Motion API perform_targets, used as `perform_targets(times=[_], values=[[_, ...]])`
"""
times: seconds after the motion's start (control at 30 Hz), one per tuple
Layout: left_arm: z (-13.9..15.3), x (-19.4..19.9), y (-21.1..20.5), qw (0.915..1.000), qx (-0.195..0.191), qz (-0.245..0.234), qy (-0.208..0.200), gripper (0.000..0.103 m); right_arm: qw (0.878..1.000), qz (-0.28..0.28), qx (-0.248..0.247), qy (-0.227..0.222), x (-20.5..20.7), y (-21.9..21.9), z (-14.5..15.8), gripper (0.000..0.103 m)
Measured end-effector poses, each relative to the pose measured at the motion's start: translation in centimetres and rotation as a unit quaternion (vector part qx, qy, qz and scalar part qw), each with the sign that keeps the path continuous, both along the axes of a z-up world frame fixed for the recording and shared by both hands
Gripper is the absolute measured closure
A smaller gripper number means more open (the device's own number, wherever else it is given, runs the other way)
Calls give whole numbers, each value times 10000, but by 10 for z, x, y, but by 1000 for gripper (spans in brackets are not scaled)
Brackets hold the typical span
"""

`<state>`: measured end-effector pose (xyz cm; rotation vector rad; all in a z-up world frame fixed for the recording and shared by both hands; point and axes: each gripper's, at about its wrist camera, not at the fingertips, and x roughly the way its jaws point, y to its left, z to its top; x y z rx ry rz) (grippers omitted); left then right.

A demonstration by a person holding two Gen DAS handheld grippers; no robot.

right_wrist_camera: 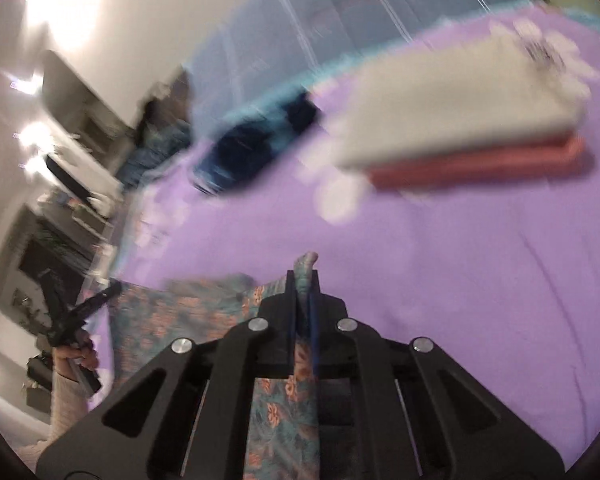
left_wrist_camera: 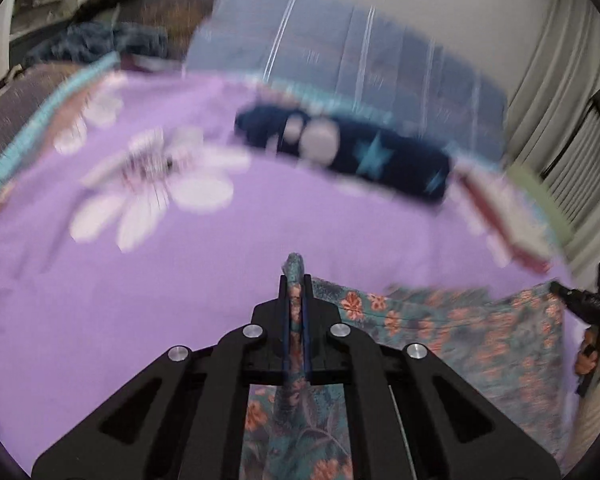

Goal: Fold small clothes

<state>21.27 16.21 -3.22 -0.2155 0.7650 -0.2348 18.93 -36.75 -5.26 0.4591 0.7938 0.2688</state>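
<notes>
Folded stack (right_wrist_camera: 460,128) only right-view.

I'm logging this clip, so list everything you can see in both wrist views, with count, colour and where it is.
Floral garment: one, teal with orange flowers, held stretched above the near part of the bed, a corner pinched in each gripper.
Bedsheet: one, lilac with white flowers, covering the bed.
Navy garment: one, dark blue with pale dots and turquoise stars, folded, far side of the bed.
Folded stack: one, a grey piece on top of a red one, on the sheet to the right.
Headboard: one, grey-blue, behind the bed; blurred.
Curtains: pale, far right.
Left gripper: black, shut on the garment.
Right gripper: black, shut on the garment.
</notes>
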Motion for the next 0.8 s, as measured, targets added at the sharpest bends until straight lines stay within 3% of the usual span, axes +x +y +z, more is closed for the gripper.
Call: perform_targets(times=[0.1, 0.17, 0.2, 0.27, 0.33, 0.4, 0.43, 0.53, 0.63, 0.7, 0.73, 0.8], values=[[26, -16, -1, 9982, 456, 33, -397, 99, 9988, 66, -313, -375, -1, 12, 24, 98], [27, -10, -1, 9965, 748, 63, -366, 98, 9979, 79, -583, -262, 14, 19, 18, 97], [22, -5, -1, 9962, 822, 87, -270, 95, 9977, 52, -678, 18, 28, 21, 4, 96], [-6, 17, -7, 9909, 1329, 178, 97, 91, 9952, -5, -769, 613, 48, 20, -27, 90], [-32, 29, -8, 9838, 1740, 282, 340, 77, 9883, -223, -1050, 1080, 53, 18, -55, 89], [-44, 28, -4, 9838, 1672, 318, 560, 71, 9908, -211, -967, 922, 38, 15, -55, 86], [-45, 24, -4, 9853, 1563, 344, 593, 62, 9911, -193, -971, 888, 30, 13, -51, 83], [-23, 2, -15, 9847, 1673, 430, 208, 50, 9902, -259, -1194, 671, 1, -1, -32, 75], [7, -28, -51, 9830, 1809, 244, -183, 50, 9919, -332, -1074, 590, -29, -20, -19, 74], [16, -49, -84, 9880, 1513, -214, -223, 50, 9931, -325, -947, 609, -46, -33, -18, 78], [16, -64, -111, 9897, 1255, -675, -139, 50, 9934, -309, -895, 640, -54, -37, -20, 87], [11, -95, -166, 9852, 877, -1473, 21, 50, 9938, -335, -755, 743, -70, -43, -27, 89]])
